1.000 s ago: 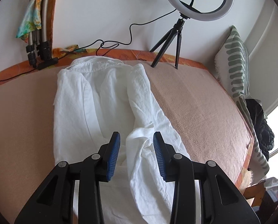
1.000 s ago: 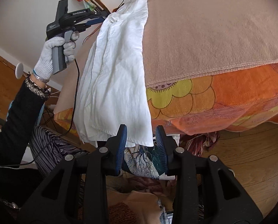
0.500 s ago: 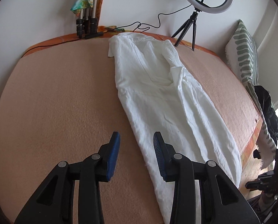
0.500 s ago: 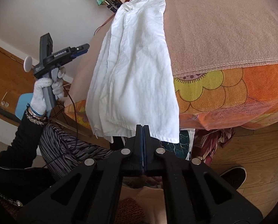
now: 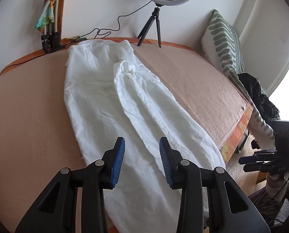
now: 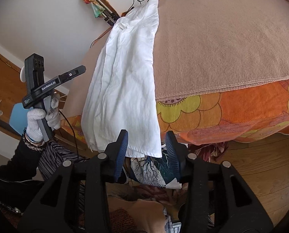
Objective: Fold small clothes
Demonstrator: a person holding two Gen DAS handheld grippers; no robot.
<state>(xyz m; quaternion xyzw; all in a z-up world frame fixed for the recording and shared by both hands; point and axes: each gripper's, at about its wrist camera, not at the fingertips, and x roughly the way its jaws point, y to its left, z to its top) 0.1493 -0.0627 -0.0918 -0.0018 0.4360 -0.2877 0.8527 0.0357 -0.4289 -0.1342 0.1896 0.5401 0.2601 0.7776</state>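
White shirt (image 5: 125,104) lying lengthwise on bed (image 5: 28,116), hem hanging over near edge. L gripper (image 5: 142,161) hovering above it, fingers apart. R gripper (image 6: 146,153) at hem, jaws just been opening, gripping nothing.

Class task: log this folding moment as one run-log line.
garment: white shirt folded lengthwise, hem overhanging bed | left gripper: open above shirt | right gripper: reopened at hem

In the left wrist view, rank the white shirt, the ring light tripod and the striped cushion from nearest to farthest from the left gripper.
1. White shirt, directly beneath the left gripper.
2. Striped cushion, far right, against the wall.
3. Ring light tripod, at the back wall; close to the cushion's range.
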